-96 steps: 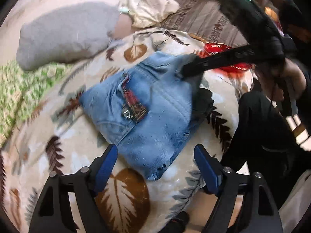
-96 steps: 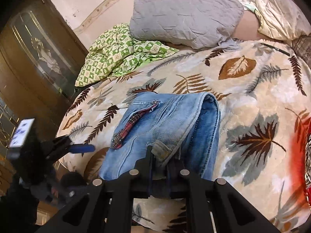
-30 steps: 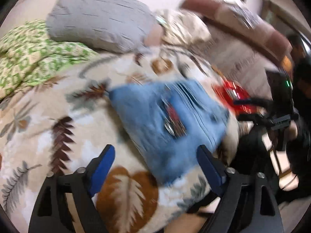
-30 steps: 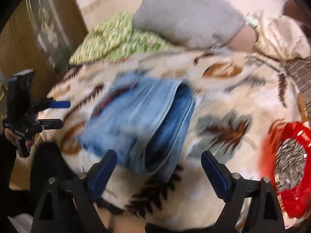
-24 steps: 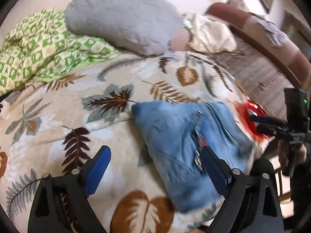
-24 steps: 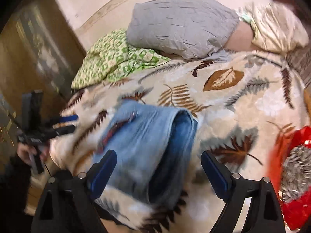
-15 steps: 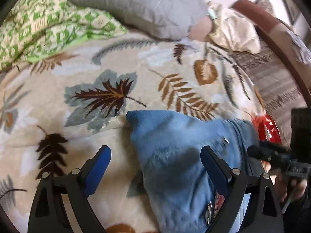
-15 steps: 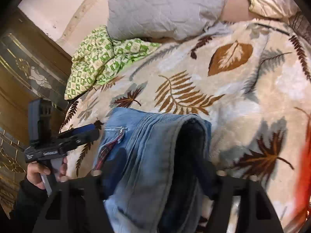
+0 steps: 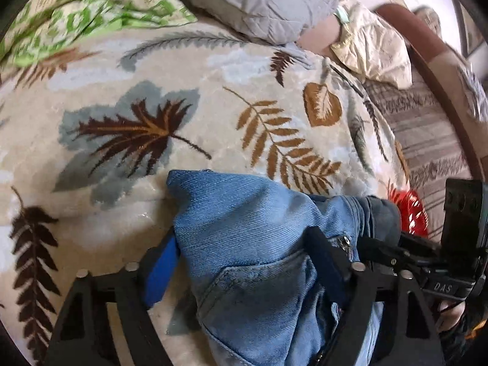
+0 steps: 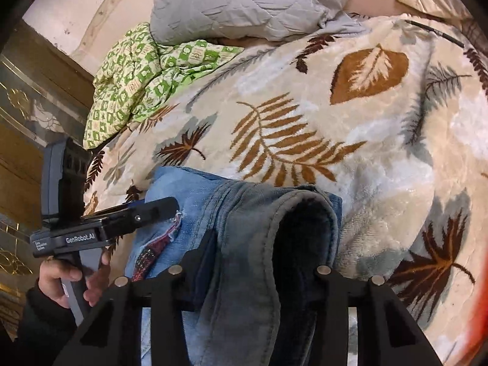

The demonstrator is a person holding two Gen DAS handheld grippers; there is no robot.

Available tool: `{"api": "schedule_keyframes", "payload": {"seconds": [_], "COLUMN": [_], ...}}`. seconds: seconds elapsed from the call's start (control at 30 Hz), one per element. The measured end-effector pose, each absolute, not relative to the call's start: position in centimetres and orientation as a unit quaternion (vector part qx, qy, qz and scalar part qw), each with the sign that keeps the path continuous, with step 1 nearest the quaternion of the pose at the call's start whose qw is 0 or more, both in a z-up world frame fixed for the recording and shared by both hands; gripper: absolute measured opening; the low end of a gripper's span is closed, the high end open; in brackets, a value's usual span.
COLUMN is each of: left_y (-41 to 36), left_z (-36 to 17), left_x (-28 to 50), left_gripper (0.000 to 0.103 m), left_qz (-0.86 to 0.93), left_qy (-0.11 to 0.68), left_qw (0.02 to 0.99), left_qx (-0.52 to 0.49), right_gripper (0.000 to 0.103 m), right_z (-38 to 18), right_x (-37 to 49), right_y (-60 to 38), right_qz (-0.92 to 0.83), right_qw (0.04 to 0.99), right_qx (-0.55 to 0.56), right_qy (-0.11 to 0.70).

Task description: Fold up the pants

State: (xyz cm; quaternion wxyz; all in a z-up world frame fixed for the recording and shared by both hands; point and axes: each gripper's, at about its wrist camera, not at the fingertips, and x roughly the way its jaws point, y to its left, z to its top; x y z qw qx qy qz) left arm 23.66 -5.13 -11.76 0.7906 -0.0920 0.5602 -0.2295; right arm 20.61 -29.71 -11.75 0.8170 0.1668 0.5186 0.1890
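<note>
The folded blue denim pants (image 9: 250, 238) lie on the leaf-patterned blanket (image 9: 189, 97). My left gripper (image 9: 244, 265) has its blue-padded jaws around the left end of the bundle, one finger on each side, closing on it. In the right wrist view the pants (image 10: 244, 222) fill the lower middle, and my right gripper (image 10: 256, 271) has its jaws around the thick folded edge on the right end. The right gripper also shows in the left wrist view (image 9: 396, 250), and the left gripper in the right wrist view (image 10: 146, 210).
A grey pillow (image 10: 244, 3) and a green checked cloth (image 10: 143, 70) lie at the far side of the bed. A red object (image 9: 408, 213) sits at the right. A wooden cabinet (image 10: 27, 116) stands at the left. A beige cloth (image 9: 369, 48) lies by the headboard.
Both grippers have come down from open above the bed onto the opposite ends of the folded pants, and their jaws have narrowed around the denim.
</note>
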Motion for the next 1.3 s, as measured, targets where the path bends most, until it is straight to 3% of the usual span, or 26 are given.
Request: {"api": "schedule_keyframes", "payload": {"seconds": [0.03,0.07,0.27,1.07,1.1,1.17,1.2,1.23,1.3], "left_y": [-5.2,-5.2,-5.3,-5.9,-5.9,-5.8,-5.6,-5.3,-4.7], "left_z": [-11.5,-11.2,-10.9,-13.8,-13.8,-13.4,-12.9,-12.5,-11.2], "left_x": [23.5,23.3,22.8,22.9,22.9,22.8,22.5,22.2,21.3], "left_gripper": [0.074,0.068,0.064,0.068,0.070,0.086,0.087,0.090,0.095], "left_qz": [-0.230,-0.231,-0.237,-0.220,-0.217,-0.202,-0.196,-0.195,-0.192], "left_qy": [0.557,0.553,0.543,0.556,0.557,0.547,0.538,0.533,0.526], "left_qw": [0.793,0.797,0.803,0.800,0.801,0.812,0.819,0.822,0.826], "left_qx": [-0.083,-0.076,-0.059,-0.037,-0.040,-0.039,-0.040,-0.045,-0.058], "right_gripper": [0.042,0.034,0.020,0.021,0.021,0.026,0.028,0.033,0.056], "right_z": [-11.7,-11.5,-10.8,-13.7,-13.7,-13.4,-13.2,-12.6,-11.3], "right_x": [20.5,20.3,19.1,19.3,19.3,19.2,19.1,18.8,17.9], "right_y": [-29.7,-29.6,-30.1,-29.5,-29.5,-29.3,-29.3,-29.3,-29.3], "right_qz": [0.189,0.192,0.183,0.157,0.158,0.163,0.167,0.166,0.154], "right_qw": [0.819,0.822,0.841,0.851,0.851,0.852,0.852,0.851,0.856], "right_qx": [0.162,0.153,0.119,0.064,0.061,0.055,0.054,0.051,0.040], "right_qy": [0.518,0.514,0.496,0.496,0.497,0.494,0.494,0.495,0.491]}}
